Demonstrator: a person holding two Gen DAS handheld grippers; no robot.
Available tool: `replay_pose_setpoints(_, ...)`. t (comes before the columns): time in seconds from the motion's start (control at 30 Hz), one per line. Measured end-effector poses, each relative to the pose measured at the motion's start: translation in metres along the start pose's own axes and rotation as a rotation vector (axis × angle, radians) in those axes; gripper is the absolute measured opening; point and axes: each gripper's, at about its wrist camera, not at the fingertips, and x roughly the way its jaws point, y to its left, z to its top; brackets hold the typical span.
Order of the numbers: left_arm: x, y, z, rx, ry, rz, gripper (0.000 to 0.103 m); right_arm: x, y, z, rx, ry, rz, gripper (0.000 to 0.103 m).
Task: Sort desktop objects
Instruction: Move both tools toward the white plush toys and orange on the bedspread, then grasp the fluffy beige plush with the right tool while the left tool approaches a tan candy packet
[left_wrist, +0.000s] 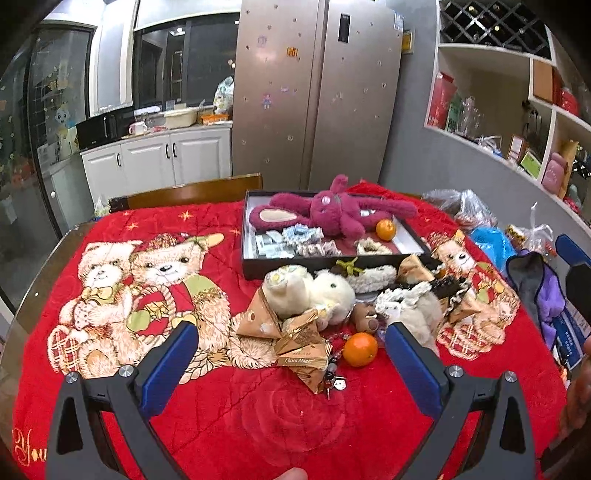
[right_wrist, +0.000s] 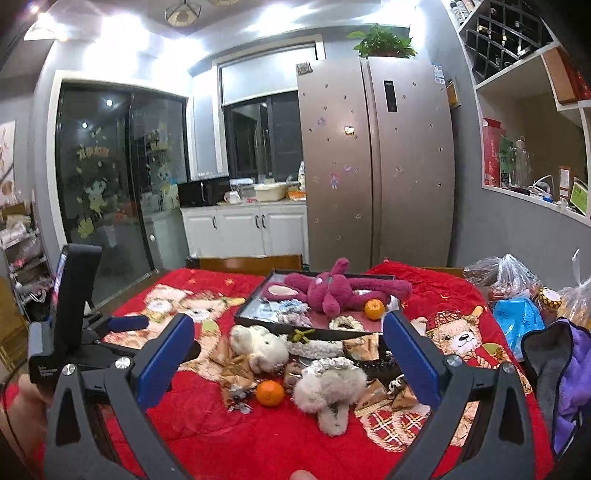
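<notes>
Both grippers (left_wrist: 291, 339) (right_wrist: 288, 332) gape empty; dark shallow tray (left_wrist: 247, 236) seems part-filled, round orange tangerine (left_wrist: 360, 349) and scattered toys remain.

Both cameras sit on the tongs and look forward across the bench, toward the tall silver fridge (left_wrist: 317, 92) at the back. The left camera is low and close to the red bear blanket (left_wrist: 110, 369). The right camera is higher, a bit farther back. Both see the flat black box (left_wrist: 332, 266) and the purple plush rabbit (right_wrist: 332, 291).
</notes>
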Motion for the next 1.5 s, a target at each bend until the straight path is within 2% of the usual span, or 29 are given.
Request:
replay_pose_setpoints(0.37, 0.054, 0.013, -0.01, 0.001, 0.086, 0.033, 0.103, 0.079, -0.019, -0.01, -0.005, 0.103, -0.068, 0.103)
replay_pose_setpoints(0.63, 0.081, 0.022, -0.019, -0.003, 0.129, 0.059, 0.103, 0.118, -0.04, -0.051, 0.041, 0.189, -0.073, 0.103)
replay_pose_setpoints(0.9, 0.092, 0.016, -0.028, 0.016, 0.127, 0.019, 0.103, 0.141, -0.037, -0.078, 0.022, 0.212, -0.015, 0.103)
replay_pose_setpoints(1.07, 0.093, 0.017, -0.031, 0.006, 0.13, -0.014, 0.103, 0.154, -0.03, -0.091, 0.001, 0.273, -0.001, 0.103)
replay_pose_setpoints(1.17, 0.094, 0.015, -0.036, 0.004, 0.138, -0.049, 0.103, 0.152, -0.033, -0.092, 0.021, 0.261, 0.017, 0.102)
replay_pose_setpoints(1.3, 0.095, 0.002, -0.043, 0.06, 0.136, -0.029, 0.103, 0.156, -0.041, -0.093, 0.067, 0.286, 0.032, 0.099)
replay_pose_setpoints(1.33, 0.098, 0.0, -0.045, 0.07, 0.144, -0.028, 0.103, 0.158, -0.042, -0.093, 0.073, 0.294, 0.039, 0.095)
replay_pose_setpoints(1.47, 0.116, 0.002, -0.052, 0.067, 0.236, 0.019, 0.103, 0.165, -0.042, -0.095, 0.076, 0.334, 0.044, 0.092)
replay_pose_setpoints(1.5, 0.114, 0.004, -0.051, 0.056, 0.222, 0.012, 0.103, 0.167, -0.041, -0.096, 0.073, 0.342, 0.04, 0.092)
